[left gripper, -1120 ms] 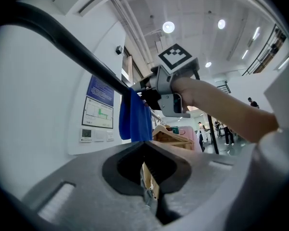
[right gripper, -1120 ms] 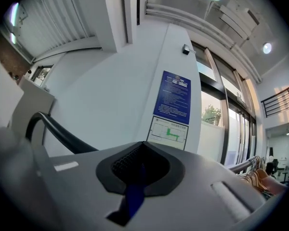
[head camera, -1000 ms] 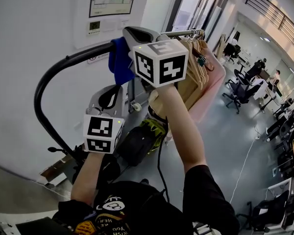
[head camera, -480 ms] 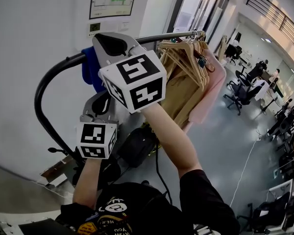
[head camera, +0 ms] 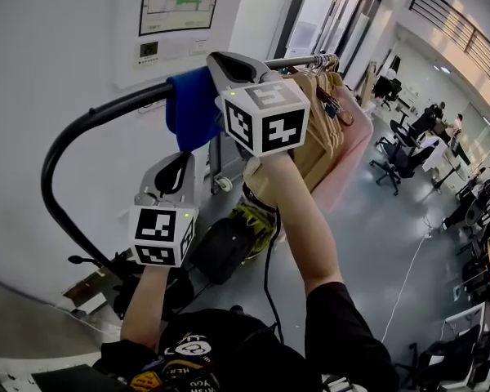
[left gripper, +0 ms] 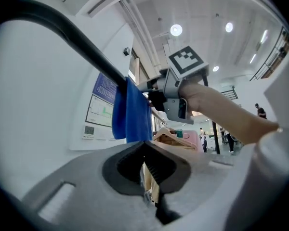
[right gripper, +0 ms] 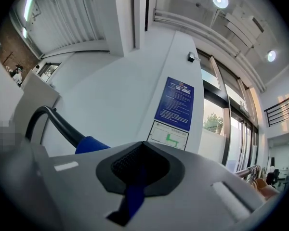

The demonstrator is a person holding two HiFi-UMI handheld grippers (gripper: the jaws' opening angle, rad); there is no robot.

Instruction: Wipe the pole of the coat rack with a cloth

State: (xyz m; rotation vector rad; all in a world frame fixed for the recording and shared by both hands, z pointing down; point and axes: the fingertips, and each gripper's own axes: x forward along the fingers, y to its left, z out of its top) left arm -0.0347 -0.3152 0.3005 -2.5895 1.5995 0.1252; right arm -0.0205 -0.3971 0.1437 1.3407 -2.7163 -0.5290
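Right gripper (head camera: pixel 229 65) is clamped on the cloth (head camera: pixel 193 104), which is draped over the pole (head camera: pixel 106 114) just past its bend. Looks like a thin pinch, so I'd guess the cloth could slip out or bunch up mid-wipe. Left gripper (head camera: pixel 176 172) is closed on nothing, below the pole.

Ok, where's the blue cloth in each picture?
Head view: the blue cloth hangs over the black pole, upper middle.
Left gripper view: centre, hanging from the pole.
Right gripper view: low left on the pole, a strip pinched in the right gripper.
Shared landmark: the curved black pole.
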